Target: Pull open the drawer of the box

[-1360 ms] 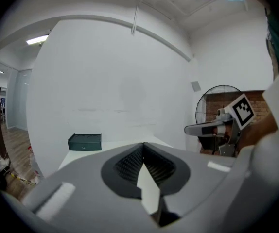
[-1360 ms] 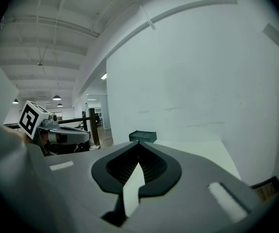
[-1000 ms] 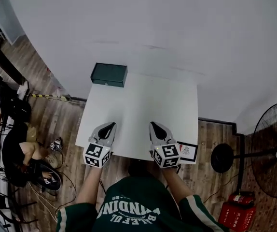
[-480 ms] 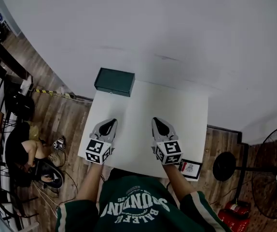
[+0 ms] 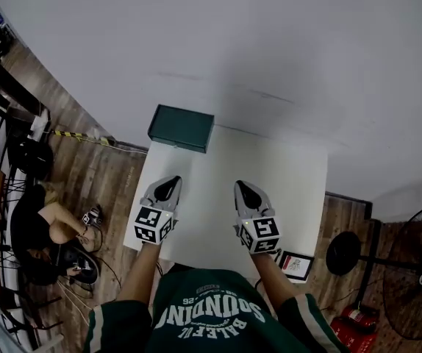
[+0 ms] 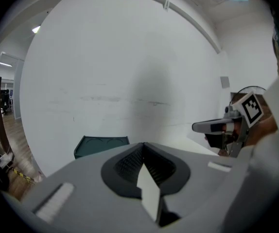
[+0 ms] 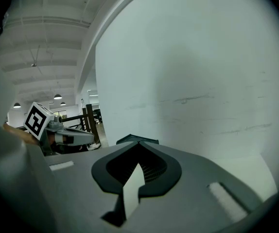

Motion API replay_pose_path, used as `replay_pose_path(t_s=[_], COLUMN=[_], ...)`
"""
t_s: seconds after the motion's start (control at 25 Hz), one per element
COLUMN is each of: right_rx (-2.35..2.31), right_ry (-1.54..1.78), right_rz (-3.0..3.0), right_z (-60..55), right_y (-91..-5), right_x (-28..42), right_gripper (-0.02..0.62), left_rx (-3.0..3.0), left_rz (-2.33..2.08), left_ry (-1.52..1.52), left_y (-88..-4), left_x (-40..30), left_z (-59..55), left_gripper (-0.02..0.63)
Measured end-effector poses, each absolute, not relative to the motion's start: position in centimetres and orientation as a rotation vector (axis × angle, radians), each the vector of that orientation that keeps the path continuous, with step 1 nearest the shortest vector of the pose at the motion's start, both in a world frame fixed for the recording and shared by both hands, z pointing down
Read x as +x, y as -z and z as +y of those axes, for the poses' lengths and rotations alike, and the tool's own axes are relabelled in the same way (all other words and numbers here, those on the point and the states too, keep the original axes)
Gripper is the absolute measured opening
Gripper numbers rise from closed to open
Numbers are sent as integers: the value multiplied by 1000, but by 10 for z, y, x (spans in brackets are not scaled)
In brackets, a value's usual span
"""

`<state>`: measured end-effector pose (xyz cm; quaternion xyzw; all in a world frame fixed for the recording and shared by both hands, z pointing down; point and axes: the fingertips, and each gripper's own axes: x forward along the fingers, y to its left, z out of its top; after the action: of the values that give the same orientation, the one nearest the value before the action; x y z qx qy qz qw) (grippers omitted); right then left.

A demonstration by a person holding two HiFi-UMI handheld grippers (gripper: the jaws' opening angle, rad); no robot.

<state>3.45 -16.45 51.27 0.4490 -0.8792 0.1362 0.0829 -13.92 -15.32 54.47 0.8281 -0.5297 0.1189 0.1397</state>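
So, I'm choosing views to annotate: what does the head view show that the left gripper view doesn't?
Only the head view: a person seated on the floor, and the left gripper's marker cube. Only the left gripper view: a close look along its shut, empty jaws. Both: the green box, the white table and the right gripper.

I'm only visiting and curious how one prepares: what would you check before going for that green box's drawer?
1. Box in view at the table's far left corner: ok.
2. Both grippers empty: ok.
3. Jaws apart for a grasp: not ok; left gripper and right gripper are shut.
4. Nothing on the table between grippers and box: ok.
5. Drawer handle located: cannot tell.
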Motion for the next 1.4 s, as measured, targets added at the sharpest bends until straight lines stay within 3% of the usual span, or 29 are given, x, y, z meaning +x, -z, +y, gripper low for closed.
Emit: replay_pose_path(t_s=[0.64, 0.84, 1.4], right_rx=[1436, 1478, 1574], right_ry=[-530, -558, -597], right_rz=[-2446, -2391, -2267], right_z=[-189, -192, -183], right_y=[-563, -574, -588], right_x=[17, 23, 45], right_gripper=[2, 2, 2], left_rx=[2265, 2194, 1962], left_rz=[-1418, -1391, -1325], left_ry=[-491, -546, -512], left_y=[-650, -688, -750], left_x=[-190, -199, -212], left_z=[-235, -259, -303], left_gripper=[54, 166, 166])
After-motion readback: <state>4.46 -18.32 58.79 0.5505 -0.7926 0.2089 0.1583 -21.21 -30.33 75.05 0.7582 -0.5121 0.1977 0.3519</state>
